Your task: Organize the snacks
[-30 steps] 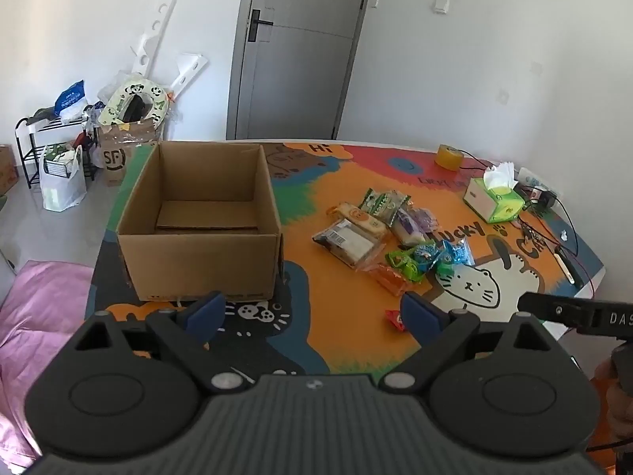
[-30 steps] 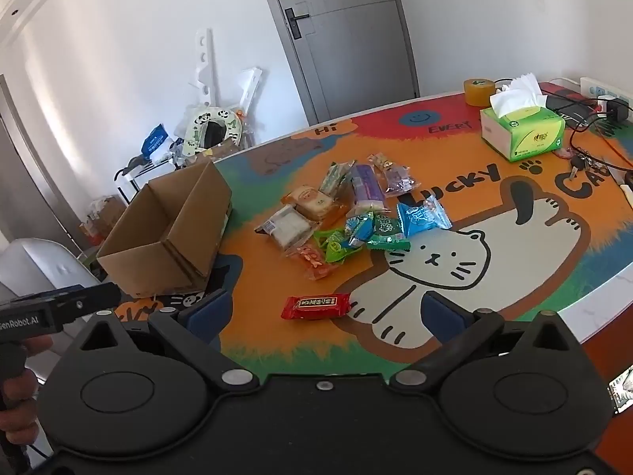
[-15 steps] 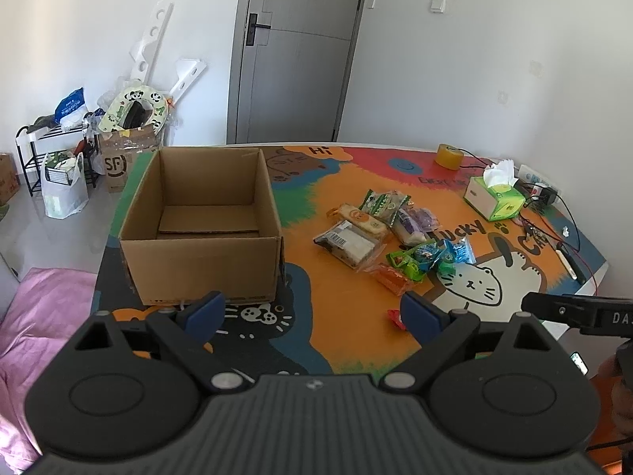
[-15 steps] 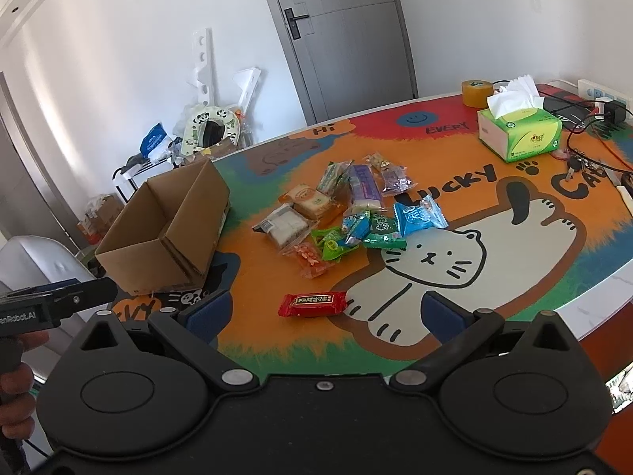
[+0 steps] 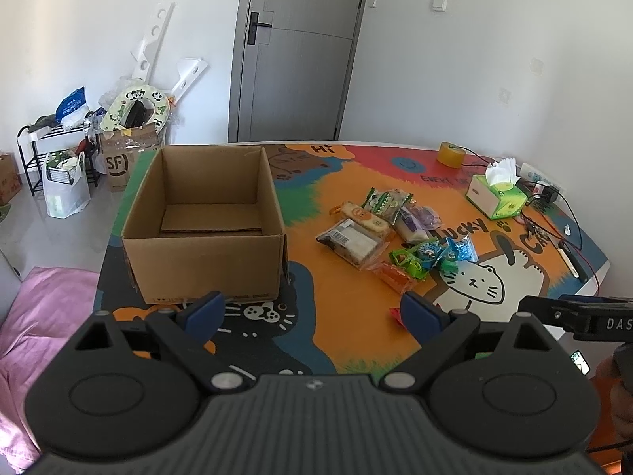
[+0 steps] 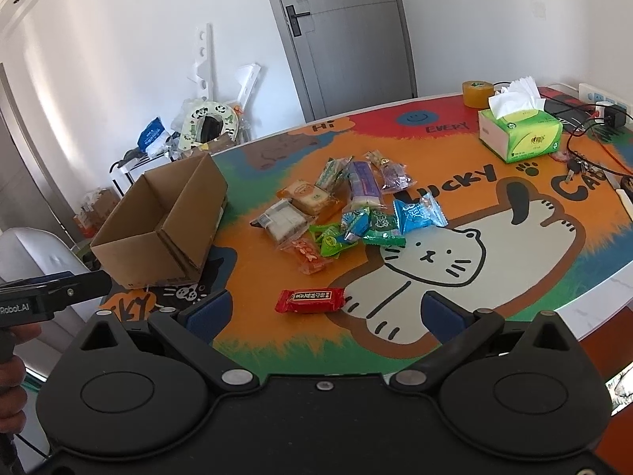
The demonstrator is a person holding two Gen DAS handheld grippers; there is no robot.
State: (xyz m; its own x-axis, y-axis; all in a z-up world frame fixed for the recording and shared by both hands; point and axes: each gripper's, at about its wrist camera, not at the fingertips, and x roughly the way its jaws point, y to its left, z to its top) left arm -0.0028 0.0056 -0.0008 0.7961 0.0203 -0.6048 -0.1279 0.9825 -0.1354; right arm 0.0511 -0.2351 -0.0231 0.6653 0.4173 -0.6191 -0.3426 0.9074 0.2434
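Hovering above the near edge of a table (image 5: pixel 348 316) covered by a bright cartoon-cat mat, two handheld grippers face a scatter of snacks. The left gripper (image 5: pixel 312 310) has its blue-padded fingers spread wide and holds nothing. The right gripper (image 6: pixel 325 310) is likewise spread wide with nothing between its pads.

An open cardboard box (image 5: pixel 203 213) sits upright on the left part of the table, with only a loose sheet of cardboard lying flat inside. To its right, well apart from it, lies a loose pile of snack packets (image 6: pixel 336 206) in the middle of the mat: a clear-wrapped pastry (image 6: pixel 284 219) nearest the box, an orange-wrapped cake (image 6: pixel 310 198) touching it, purple packets behind them, and green and blue candy bags (image 6: pixel 376 223) overlapping toward the cat drawing.

A red snack bar (image 6: pixel 310 301) lies alone, nearer than the pile, just ahead of the right gripper and between its two fingers as the right wrist camera sees it.

Farther back on the right stand a green tissue box (image 6: pixel 520 134) and a roll of tape (image 6: pixel 478 93), beside some cables.
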